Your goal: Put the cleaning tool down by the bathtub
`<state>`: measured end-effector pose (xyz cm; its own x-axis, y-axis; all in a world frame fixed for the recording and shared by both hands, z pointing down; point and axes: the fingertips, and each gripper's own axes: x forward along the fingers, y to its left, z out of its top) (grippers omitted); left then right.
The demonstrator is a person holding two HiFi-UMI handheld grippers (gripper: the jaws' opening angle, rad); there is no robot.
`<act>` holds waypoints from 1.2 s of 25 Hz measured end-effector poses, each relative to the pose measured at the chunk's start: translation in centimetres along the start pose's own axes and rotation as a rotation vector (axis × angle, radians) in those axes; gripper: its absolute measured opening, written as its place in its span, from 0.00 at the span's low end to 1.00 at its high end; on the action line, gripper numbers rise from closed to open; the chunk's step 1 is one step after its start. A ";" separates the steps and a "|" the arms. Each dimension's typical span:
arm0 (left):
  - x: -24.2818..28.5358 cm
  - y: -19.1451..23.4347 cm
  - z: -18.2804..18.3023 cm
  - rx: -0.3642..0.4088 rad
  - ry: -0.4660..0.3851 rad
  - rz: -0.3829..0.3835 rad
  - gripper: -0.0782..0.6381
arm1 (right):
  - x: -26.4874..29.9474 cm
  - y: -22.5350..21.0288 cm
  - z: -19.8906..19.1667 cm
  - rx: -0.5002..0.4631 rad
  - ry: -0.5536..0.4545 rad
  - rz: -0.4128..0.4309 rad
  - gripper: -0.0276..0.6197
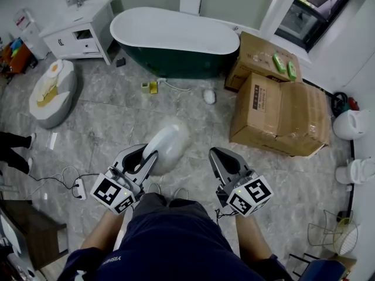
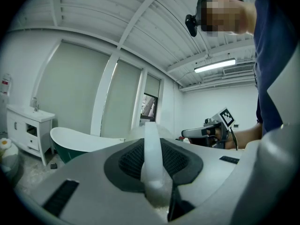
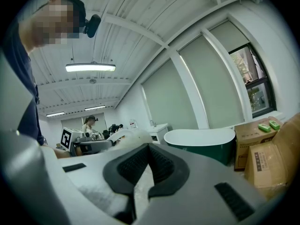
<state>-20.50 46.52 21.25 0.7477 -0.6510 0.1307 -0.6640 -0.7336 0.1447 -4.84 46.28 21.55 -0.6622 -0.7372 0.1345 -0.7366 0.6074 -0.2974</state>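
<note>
My left gripper (image 1: 146, 157) is shut on the thin white handle (image 2: 151, 149) of the cleaning tool (image 1: 168, 147). The tool's rounded white head sticks out ahead of the jaws, above the grey tiled floor. In the right gripper view the tool (image 3: 127, 136) shows at the left, beside the left gripper. My right gripper (image 1: 225, 158) hangs level to the right of the tool, with its jaws together and nothing between them. The dark green bathtub (image 1: 176, 40) with a white rim stands some way ahead by the far wall. It also shows in the gripper views as the bathtub (image 2: 79, 142) (image 3: 201, 137).
Large cardboard boxes (image 1: 281, 110) sit to the right of the tub. A white vanity cabinet (image 1: 79, 31) stands to its left. A white oval fixture (image 1: 53, 92) lies on the floor at left, near a power strip (image 1: 79, 189). Small items (image 1: 149, 86) lie in front of the tub.
</note>
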 end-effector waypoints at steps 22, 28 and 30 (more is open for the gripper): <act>3.8 1.9 0.8 0.015 -0.005 -0.001 0.26 | 1.4 -3.8 0.7 0.004 0.003 -0.008 0.05; 5.3 4.9 1.0 0.006 -0.007 -0.007 0.26 | 4.4 -5.2 1.1 0.000 0.018 -0.012 0.05; 6.0 6.1 1.1 0.001 -0.006 -0.009 0.26 | 5.6 -5.7 1.3 0.000 0.023 -0.013 0.05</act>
<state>-20.11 37.95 21.82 0.7534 -0.6458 0.1239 -0.6576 -0.7394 0.1446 -4.14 38.25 22.74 -0.6554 -0.7380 0.1603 -0.7453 0.5978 -0.2951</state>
